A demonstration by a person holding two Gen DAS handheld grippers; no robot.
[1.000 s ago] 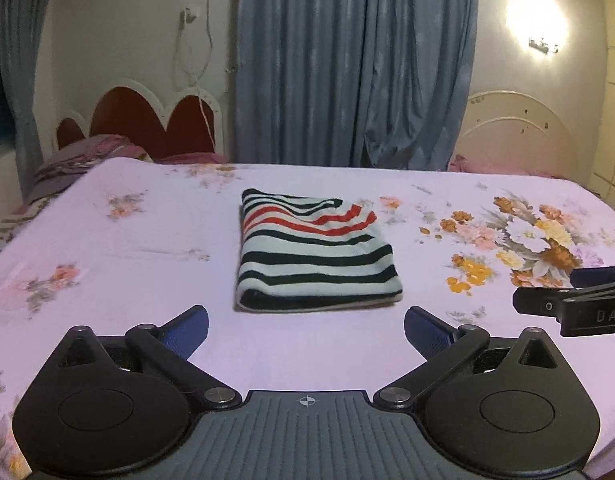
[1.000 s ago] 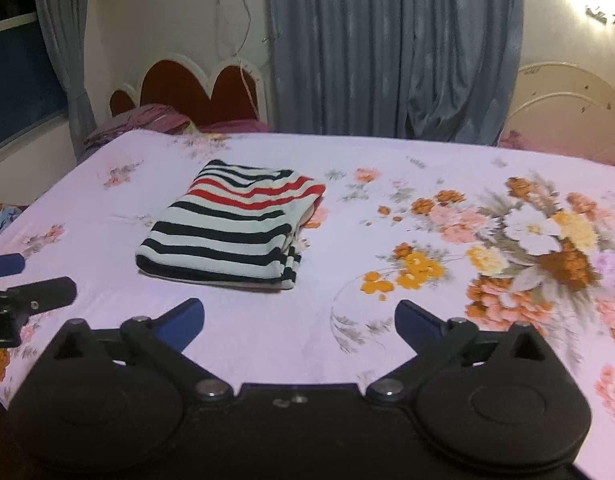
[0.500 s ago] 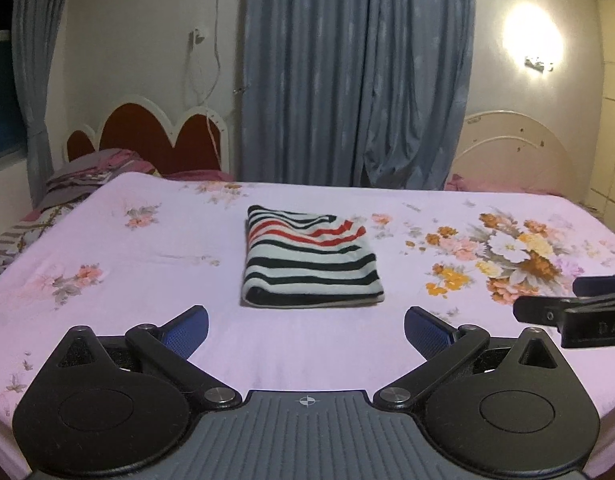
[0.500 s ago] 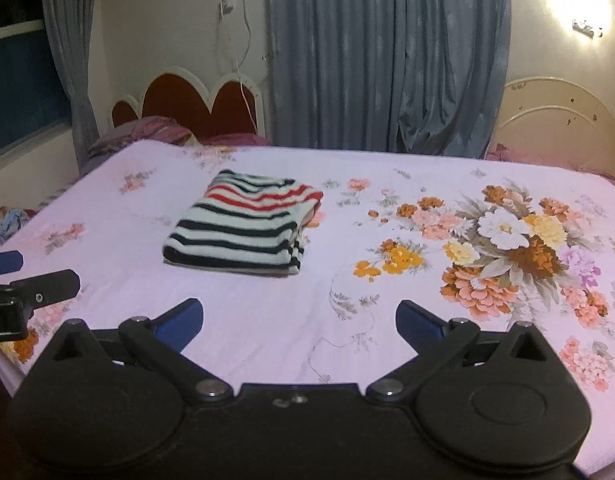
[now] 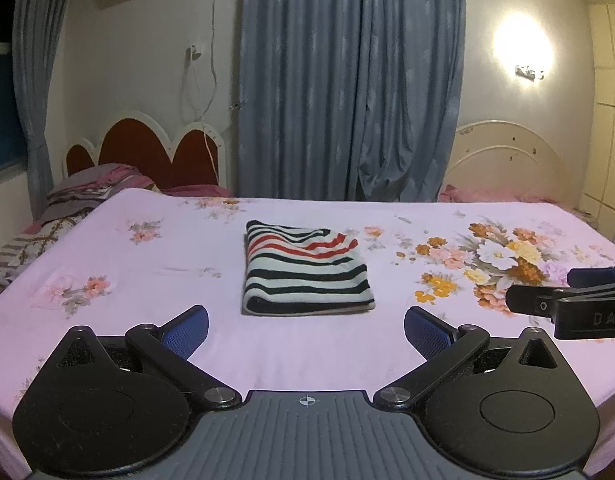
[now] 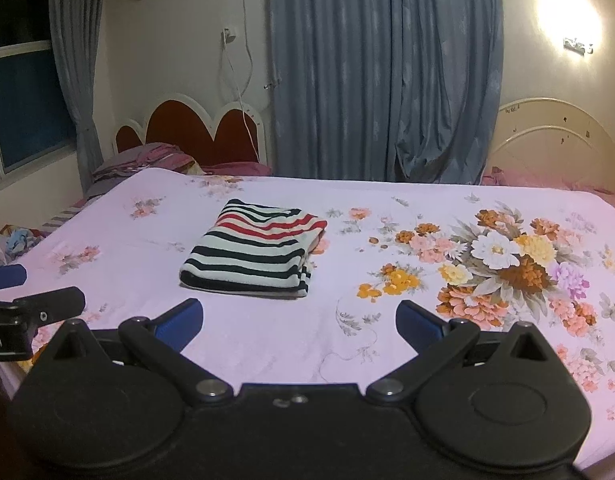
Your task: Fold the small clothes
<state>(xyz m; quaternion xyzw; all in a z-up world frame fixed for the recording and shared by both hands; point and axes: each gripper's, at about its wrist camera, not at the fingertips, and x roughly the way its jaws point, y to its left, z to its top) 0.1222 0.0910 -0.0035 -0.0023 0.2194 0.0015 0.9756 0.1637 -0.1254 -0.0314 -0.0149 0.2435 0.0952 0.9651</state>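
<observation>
Item: striped top [image 5: 305, 268], black, white and red, folded into a flat rectangle, lying near the middle of the bed [image 5: 147, 320], its folded edge toward me and the layered edges showing on its right side in the right wrist view [image 6: 251, 256]. Nothing touches it. Support: bed with pale pink sheet, small flower sprigs on the left, a large bouquet print [image 5: 503, 264] on the right, well apart from the top. My left gripper [image 5: 305, 328]: fingers spread wide, empty, held off the near edge of the bed, short of the top. My right gripper [image 6: 299, 322]: likewise wide and empty, held back at the near edge, the top ahead and to its left. Each gripper shows at the side of the other's view. Surroundings: blue curtain [image 5: 351, 80] behind the bed, red scalloped headboard [image 5: 147, 152] to the left, cream headboard [image 5: 507, 160] to the right, wall lamp [image 5: 523, 46] lit. Step in hand, as I judge it: the fold looks complete and I am standing clear of it. Next move, if any: either leave the top as it lies, or close in from both sides and take the stacked layers together so they do not slip apart.
</observation>
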